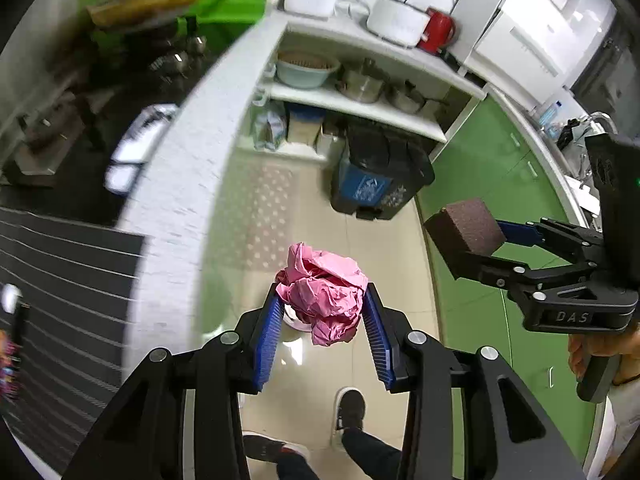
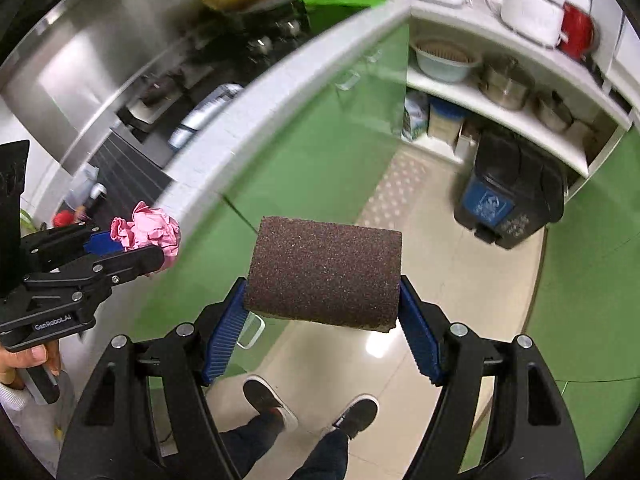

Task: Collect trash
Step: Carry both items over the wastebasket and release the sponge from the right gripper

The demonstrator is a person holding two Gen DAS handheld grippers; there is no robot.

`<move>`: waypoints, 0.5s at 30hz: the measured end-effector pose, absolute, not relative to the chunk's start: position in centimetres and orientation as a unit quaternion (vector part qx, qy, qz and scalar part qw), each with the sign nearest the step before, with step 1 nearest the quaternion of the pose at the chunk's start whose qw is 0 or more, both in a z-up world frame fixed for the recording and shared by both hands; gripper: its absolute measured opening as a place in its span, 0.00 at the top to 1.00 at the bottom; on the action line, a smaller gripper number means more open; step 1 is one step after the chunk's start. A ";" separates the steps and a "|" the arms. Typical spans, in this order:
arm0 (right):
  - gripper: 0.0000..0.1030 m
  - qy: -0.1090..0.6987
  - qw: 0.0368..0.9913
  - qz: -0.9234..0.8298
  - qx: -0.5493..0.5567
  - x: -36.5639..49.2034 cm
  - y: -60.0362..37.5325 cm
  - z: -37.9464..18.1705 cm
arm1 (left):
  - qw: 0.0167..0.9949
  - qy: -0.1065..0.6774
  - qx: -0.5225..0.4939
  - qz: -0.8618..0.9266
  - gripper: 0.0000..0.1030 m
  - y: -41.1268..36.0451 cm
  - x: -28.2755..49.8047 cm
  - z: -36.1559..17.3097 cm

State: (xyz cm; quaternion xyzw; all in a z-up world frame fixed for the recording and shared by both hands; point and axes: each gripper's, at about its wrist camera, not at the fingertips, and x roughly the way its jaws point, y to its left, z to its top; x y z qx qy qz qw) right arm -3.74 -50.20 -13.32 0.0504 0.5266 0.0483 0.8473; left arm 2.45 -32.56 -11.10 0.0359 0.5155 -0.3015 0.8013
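A crumpled pink paper ball (image 1: pixel 324 294) sits pinched between the blue pads of my left gripper (image 1: pixel 325 304), held in the air over the tiled floor. My right gripper (image 2: pixel 322 300) is shut on a brown sponge block (image 2: pixel 326 274), also carried above the floor. Each gripper shows in the other's view: the right gripper (image 1: pixel 472 236) with the sponge block (image 1: pixel 466 226) at the right, the left gripper (image 2: pixel 132 248) with the pink paper ball (image 2: pixel 150 232) at the left. A dark lidded trash bin (image 1: pixel 378 176) with a blue label stands on the floor ahead, under the shelves; the trash bin (image 2: pixel 512 194) has its lid down.
A white countertop edge (image 1: pixel 176 184) curves along the left above green cabinet doors (image 2: pixel 300 148). Open shelves (image 1: pixel 352 104) hold pots and a basin. A dotted floor mat (image 1: pixel 268 208) lies before the bin. The person's feet (image 2: pixel 312 408) stand on the tiles below me.
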 end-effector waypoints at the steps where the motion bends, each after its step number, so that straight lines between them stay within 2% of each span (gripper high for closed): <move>1: 0.30 0.530 0.845 0.050 0.051 -3.5 -50.8 -14.1 | 0.800 0.520 0.037 -0.297 0.61 -33.3 2.6 -11.9; 15: 0.30 0.595 0.798 0.088 0.035 4.7 -55.5 -32.7 | 0.780 0.562 0.043 -0.270 0.61 -38.3 8.6 -25.2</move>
